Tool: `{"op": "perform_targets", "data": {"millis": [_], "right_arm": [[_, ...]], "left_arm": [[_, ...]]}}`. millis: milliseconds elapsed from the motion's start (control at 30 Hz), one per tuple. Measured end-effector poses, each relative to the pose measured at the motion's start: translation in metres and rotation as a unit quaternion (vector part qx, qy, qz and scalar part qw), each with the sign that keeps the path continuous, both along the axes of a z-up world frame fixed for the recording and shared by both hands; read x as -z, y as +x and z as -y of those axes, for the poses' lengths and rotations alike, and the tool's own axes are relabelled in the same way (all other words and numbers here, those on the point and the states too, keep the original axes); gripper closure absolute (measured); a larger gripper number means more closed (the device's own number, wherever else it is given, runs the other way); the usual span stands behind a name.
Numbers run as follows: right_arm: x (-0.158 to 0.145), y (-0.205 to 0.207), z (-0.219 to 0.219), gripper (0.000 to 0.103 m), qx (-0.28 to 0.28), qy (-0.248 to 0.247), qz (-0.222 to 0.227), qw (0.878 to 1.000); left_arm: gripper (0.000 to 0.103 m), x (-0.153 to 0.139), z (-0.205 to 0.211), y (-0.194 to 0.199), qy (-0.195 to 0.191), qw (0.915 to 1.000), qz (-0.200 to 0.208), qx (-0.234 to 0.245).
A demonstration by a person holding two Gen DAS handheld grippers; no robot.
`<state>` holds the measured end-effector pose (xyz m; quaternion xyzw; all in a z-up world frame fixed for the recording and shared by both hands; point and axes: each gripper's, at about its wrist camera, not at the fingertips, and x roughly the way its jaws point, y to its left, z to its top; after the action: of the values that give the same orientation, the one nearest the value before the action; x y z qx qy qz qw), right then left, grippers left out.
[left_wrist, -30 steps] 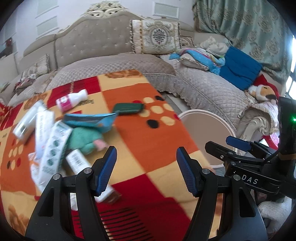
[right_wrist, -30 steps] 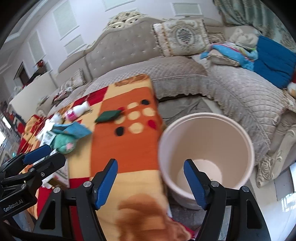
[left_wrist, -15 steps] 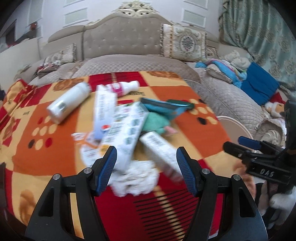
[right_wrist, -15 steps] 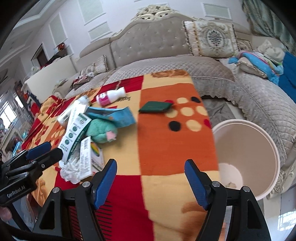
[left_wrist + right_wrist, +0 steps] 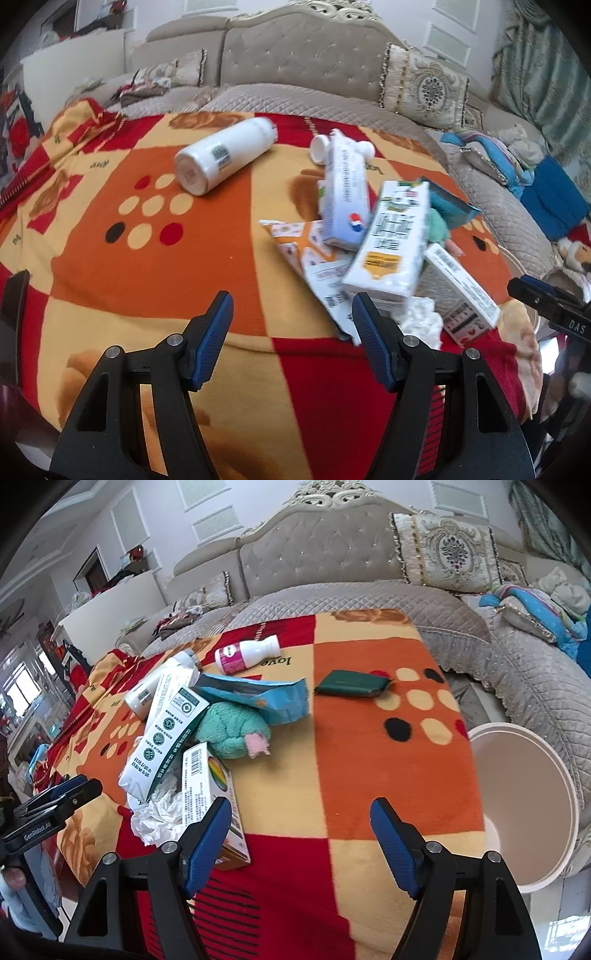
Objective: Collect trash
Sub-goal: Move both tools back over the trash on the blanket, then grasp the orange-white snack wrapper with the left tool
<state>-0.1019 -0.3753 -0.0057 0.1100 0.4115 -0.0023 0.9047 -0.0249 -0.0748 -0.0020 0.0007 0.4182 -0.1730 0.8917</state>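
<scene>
Both claws hung released and empty over the blanket [image 5: 147,280], the left gripper [image 5: 291,325] nearer the trash, its right finger [image 5: 369,332] just beside the crumpled tissue [image 5: 421,317] and long white carton [image 5: 395,236], which ran away from it, while the right gripper [image 5: 299,834] sat between pile and bin [image 5: 535,812].

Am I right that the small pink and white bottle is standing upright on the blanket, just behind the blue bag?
Not quite: the right wrist view shows the pink and white bottle lying on its side on the blanket, not upright. It is indeed just behind the blue bag.
</scene>
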Motion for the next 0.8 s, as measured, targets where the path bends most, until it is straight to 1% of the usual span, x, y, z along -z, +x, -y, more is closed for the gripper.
{"op": "perform_targets", "data": {"millis": [100,167,300,400,433,500,533,600,667,800], "right_arm": [[-0.002,0.004,-0.008,0.028,-0.009,0.009,-0.001,1.000],[-0.007,0.002,-0.017,0.028,-0.027,0.024,0.005,0.999],[-0.022,-0.005,-0.043,0.028,-0.080,0.035,0.014,0.996],[-0.030,-0.011,-0.072,0.028,-0.136,0.041,0.022,0.990],[-0.029,-0.011,-0.082,0.028,-0.152,0.045,0.019,0.987],[-0.020,-0.007,-0.100,0.034,-0.179,0.049,0.007,0.983],[-0.013,-0.003,-0.109,0.036,-0.188,0.047,-0.002,0.981],[0.004,0.007,-0.122,0.036,-0.190,0.037,-0.016,0.981],[0.018,0.019,-0.127,0.036,-0.174,0.028,-0.019,0.984],[0.033,0.040,-0.133,0.036,-0.152,-0.024,-0.014,0.988]], "left_arm": [[0.037,0.006,-0.004,0.013,-0.015,0.9997,-0.020,-0.005],[0.037,0.010,-0.005,0.023,-0.020,0.9992,-0.031,-0.013],[0.037,0.013,-0.006,0.035,-0.019,0.9989,-0.036,-0.024],[0.037,0.012,-0.008,0.041,-0.026,0.9986,-0.041,-0.022],[0.037,0.012,-0.008,0.042,-0.026,0.9986,-0.042,-0.020],[0.037,0.010,-0.007,0.045,-0.030,0.9985,-0.042,-0.018],[0.037,0.010,-0.007,0.046,-0.032,0.9984,-0.043,-0.016],[0.037,0.009,-0.005,0.049,-0.038,0.9981,-0.047,-0.014],[0.037,0.011,-0.003,0.052,-0.040,0.9978,-0.052,-0.011],[0.037,0.019,0.006,0.061,-0.043,0.9966,-0.070,0.002]]}}
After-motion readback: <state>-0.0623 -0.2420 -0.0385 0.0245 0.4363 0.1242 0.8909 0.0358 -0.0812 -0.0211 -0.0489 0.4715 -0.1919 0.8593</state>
